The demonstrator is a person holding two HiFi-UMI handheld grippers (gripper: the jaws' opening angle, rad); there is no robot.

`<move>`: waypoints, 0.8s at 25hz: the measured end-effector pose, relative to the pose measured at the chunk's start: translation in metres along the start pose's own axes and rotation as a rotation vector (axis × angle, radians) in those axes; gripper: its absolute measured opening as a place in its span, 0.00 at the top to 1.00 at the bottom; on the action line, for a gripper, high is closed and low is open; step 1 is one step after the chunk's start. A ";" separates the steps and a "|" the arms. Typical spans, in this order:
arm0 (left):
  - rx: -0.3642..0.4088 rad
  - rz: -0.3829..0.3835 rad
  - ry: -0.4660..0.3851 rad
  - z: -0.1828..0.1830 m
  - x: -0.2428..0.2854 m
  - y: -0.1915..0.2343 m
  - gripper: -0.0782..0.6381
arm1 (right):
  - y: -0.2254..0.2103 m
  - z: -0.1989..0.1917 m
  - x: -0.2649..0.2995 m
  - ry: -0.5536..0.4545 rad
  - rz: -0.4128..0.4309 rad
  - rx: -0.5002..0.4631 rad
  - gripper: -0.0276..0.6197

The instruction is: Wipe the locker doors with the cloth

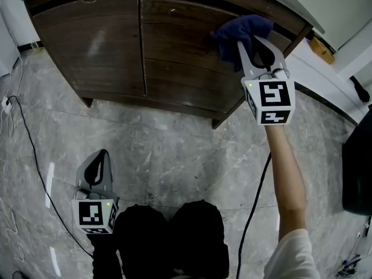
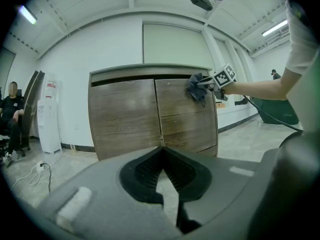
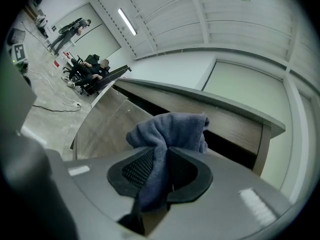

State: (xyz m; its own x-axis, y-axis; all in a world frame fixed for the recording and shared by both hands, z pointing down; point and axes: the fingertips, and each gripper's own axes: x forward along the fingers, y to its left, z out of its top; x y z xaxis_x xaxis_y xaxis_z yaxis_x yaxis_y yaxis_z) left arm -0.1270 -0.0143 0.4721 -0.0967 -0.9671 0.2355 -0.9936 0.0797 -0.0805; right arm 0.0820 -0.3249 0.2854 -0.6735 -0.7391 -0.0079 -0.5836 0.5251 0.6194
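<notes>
Saw the right gripper (image 1: 251,50) held up high at the end of a bare forearm (image 1: 289,173), jaws clamped on a dark blue cloth (image 1: 241,31). Checked the right gripper view too: same cloth (image 3: 170,131) pinched in the middle between the black pads (image 3: 135,169), with the loose end bunched up above the tips. Found that bunch up against the upper part of the right door (image 1: 186,63) of the wooden locker (image 1: 110,92), close to the outer top corner. Looked like it was touching the wood, going by the head view and the left gripper view. Couldn't see anything on the left door (image 1: 96,42) besides a pale sheen.

Spotted the left gripper (image 1: 102,156) way down low, well apart from the locker, hanging over the grey marble floor (image 1: 174,150). Had its jaws closed tip to tip with nothing between them, plain as day in its own view (image 2: 161,151). From that angle, got both doors straight ahead, plus the cloth (image 2: 196,89) up on the right one.

Also noticed a black cable (image 1: 36,161) snaking over the floor on the left, and a white water dispenser (image 2: 50,114) standing by the wall beside the locker.
</notes>
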 end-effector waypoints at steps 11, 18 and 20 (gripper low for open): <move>0.001 0.008 0.002 -0.001 -0.001 0.005 0.89 | 0.057 -0.049 0.006 0.027 0.039 0.056 0.82; 0.007 0.003 0.002 -0.006 0.000 0.004 0.89 | 0.096 -0.089 0.007 0.063 0.061 0.134 0.82; 0.006 0.004 0.006 -0.006 0.001 0.004 0.89 | 0.102 -0.099 0.008 0.065 0.058 0.181 0.82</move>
State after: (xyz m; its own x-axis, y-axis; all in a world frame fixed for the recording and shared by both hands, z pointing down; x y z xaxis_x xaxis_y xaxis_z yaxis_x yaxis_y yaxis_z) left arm -0.1314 -0.0138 0.4780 -0.1012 -0.9654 0.2405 -0.9927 0.0823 -0.0877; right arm 0.0623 -0.3193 0.4264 -0.6808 -0.7283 0.0781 -0.6207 0.6303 0.4664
